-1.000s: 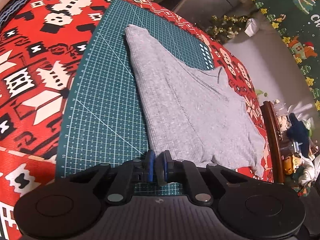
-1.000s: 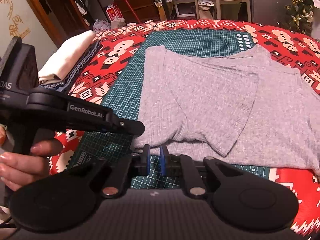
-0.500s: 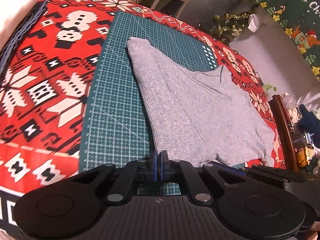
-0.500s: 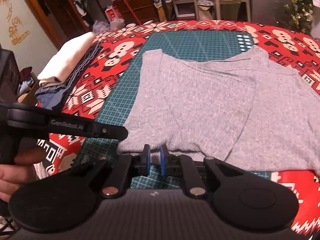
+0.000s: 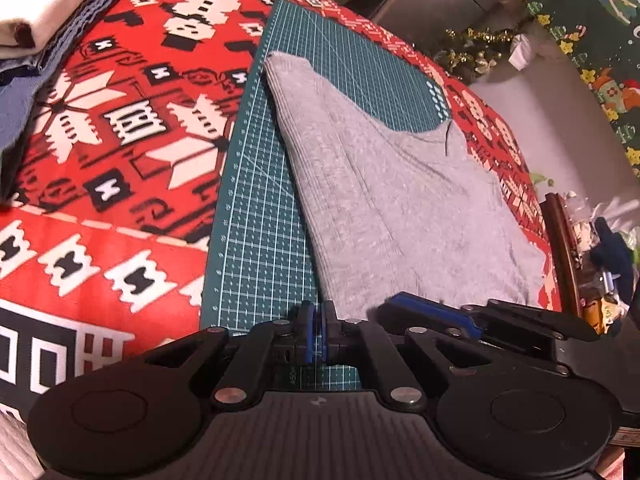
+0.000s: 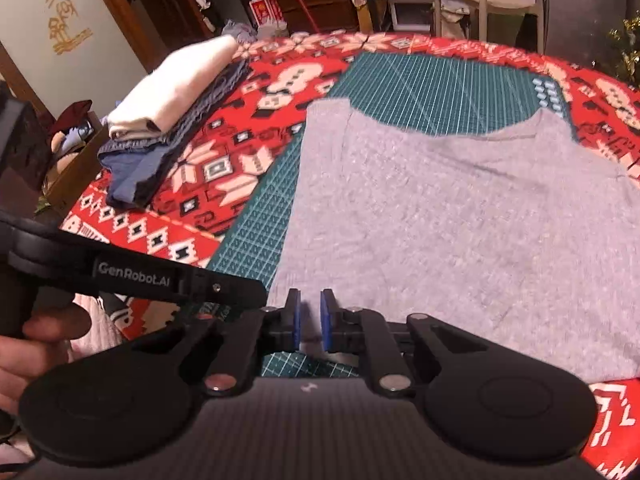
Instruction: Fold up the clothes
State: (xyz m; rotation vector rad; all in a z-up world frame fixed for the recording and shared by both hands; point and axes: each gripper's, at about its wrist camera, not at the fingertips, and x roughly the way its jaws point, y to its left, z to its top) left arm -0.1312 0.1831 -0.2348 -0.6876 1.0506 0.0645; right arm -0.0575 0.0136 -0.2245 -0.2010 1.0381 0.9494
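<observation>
On the side of the left hand-held gripper (image 6: 256, 294), which reaches in from the left edge of the right wrist view, white lettering reads "GenRobot.AI"; a hand (image 6: 36, 344) grips its handle below that. In its own view the left hand-held gripper (image 5: 318, 330) has its blue pads pressed together with no visible gap, right at the near left corner of the grey shirt (image 5: 392, 208); whether any cloth sits between them cannot be told. The right hand-held gripper (image 6: 310, 320) has its pads a little apart, a narrow gap between them, and the near hem of the grey shirt (image 6: 460, 232) lies in that gap, so the fingers straddle the edge without closing on it. From the left wrist view the right hand-held gripper (image 5: 440, 314) shows just to the right of the left one, its blue pad lying along the same hem. The shirt spreads flat ahead of both grippers, partly on a green cutting mat (image 5: 260, 220) with a white grid and small printed numerals too small to read, partly on the red patterned cloth (image 5: 100, 140) covering the tabletop. Ahead and to the left of the right gripper sits a stack of folded clothes (image 6: 172, 112), cream on top of blue. Gold characters mark the wall (image 6: 60, 20) far left.
</observation>
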